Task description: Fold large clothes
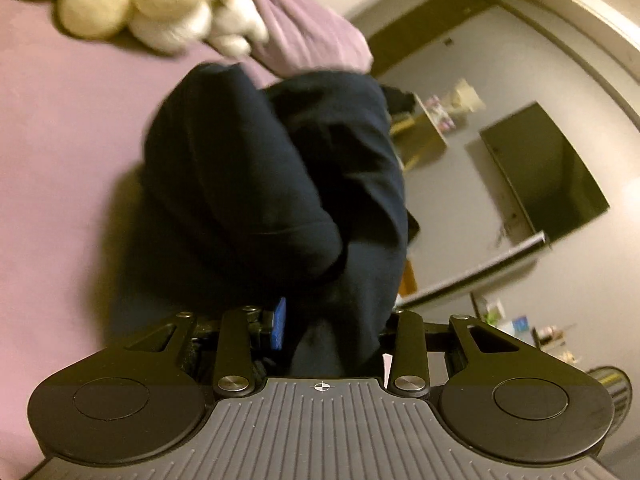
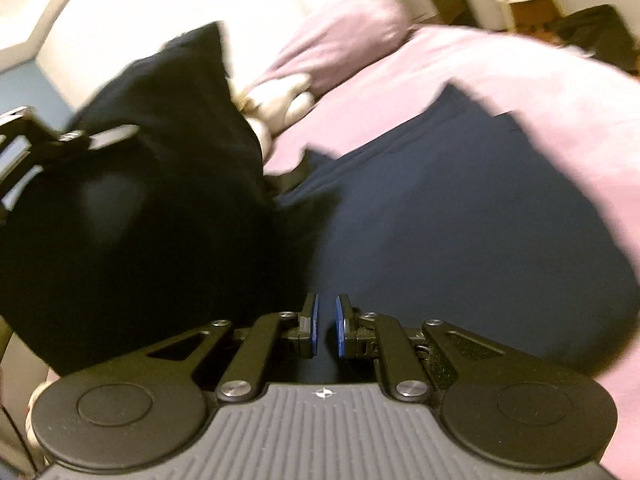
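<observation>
The navy garment (image 1: 280,184) hung bunched straight ahead of the left gripper (image 1: 332,328), draped over the space between its fingers and falling away from the tool toward the pink bed sheet (image 1: 60,160) below. One blue pad (image 1: 280,322) showed at the cloth's left edge; the other was buried under fabric, so the fingers appeared to be pinching a thick gather of it — a hold that would lift a large part clear of the bed for folding over. In the right wrist view that raised mass loomed dark to the left of the right gripper (image 2: 325,328), while the rest of the garment (image 2: 460,240) lay spread flat on the sheet ahead and to the right of the tool. The right gripper's blue pads (image 2: 315,320) stood nearly together with a narrow gap, and dark cloth ran between and under them. Whether they actually clamped it I could not tell, though the position suited anchoring the lower layer. Beyond the garment, a cream plush toy (image 1: 152,4) and a mauve pillow (image 1: 308,32) sat well ahead — out of the fold's likely path. Both views were motion-blurred.
</observation>
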`<state>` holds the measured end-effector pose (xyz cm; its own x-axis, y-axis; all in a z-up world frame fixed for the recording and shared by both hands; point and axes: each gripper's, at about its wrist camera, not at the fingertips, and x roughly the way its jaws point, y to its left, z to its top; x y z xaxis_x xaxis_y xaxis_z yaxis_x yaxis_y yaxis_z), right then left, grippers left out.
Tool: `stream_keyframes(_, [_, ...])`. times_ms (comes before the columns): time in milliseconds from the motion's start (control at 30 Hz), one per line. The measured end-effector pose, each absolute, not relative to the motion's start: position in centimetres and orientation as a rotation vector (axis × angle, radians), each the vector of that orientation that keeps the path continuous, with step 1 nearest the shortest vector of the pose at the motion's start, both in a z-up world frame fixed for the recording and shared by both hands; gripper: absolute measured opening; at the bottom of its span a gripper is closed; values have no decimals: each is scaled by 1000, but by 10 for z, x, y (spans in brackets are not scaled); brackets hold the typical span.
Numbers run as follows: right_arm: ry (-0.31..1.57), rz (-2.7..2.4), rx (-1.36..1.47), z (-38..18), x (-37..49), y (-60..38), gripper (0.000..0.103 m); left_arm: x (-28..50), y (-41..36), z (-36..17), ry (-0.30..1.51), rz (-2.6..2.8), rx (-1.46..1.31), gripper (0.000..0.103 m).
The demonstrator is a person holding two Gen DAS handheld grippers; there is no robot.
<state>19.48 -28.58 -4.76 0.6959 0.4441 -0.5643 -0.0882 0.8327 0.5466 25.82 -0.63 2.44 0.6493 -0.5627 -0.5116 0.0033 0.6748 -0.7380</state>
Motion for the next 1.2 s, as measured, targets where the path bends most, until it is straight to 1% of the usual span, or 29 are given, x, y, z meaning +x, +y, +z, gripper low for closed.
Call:
stream_keyframes(167, [730,186,566,-55,180,-342,11,284,-90,-19,878,-426,-680,40])
stream_keyframes(233, [732,154,596,-59,172,-358,11,288,-111,-41,899,-409,-665,47])
stream_keyframes(267, [730,140,603,-61,168,-365,11,290,-118,-47,899,-413,-661,54])
stream_keyframes(300, [726,127,603,-62,163,-370,10,289,-124,-53,880,-436,-653,59])
stream_keyframes(367, [724,124,600,-64,155,-377,10,289,-129,-61,849,-465,-665,78])
stream_keyframes(400, [722,122,599,-64,153,-379,10,288,-129,-62,833,-483,-687,84])
stream_keyframes(433, [719,121,594,-63,151,-378,10,289,-128,-64,812,-522,-707,96])
stream_keyframes(467, [714,116,584,-61,151,-377,10,291,-132,-63,802,-563,-714,102])
stream_keyframes(567, [681,73,552,-51,145,-375,11,288,-136,-59,829,-554,-702,102])
stream_keyframes(667, [638,36,541,-36,146,-380,12,278,-128,-33,831,-543,-689,102])
stream_keyframes(733, [598,26,523,-20,146,-379,14,266,-111,-15,800,-551,-713,102])
stream_keyframes(867, [494,148,462,21,160,-349,14,239,-53,4,671,-522,-895,102])
stream_keyframes(933, [480,241,392,38,178,-318,14,231,-24,7,634,-407,-895,102])
stream_keyframes(1067, [491,319,202,56,224,-233,14,226,13,3,653,-39,-716,102])
stream_keyframes(1200, [526,310,62,43,280,-166,14,220,47,-13,671,208,-632,102])
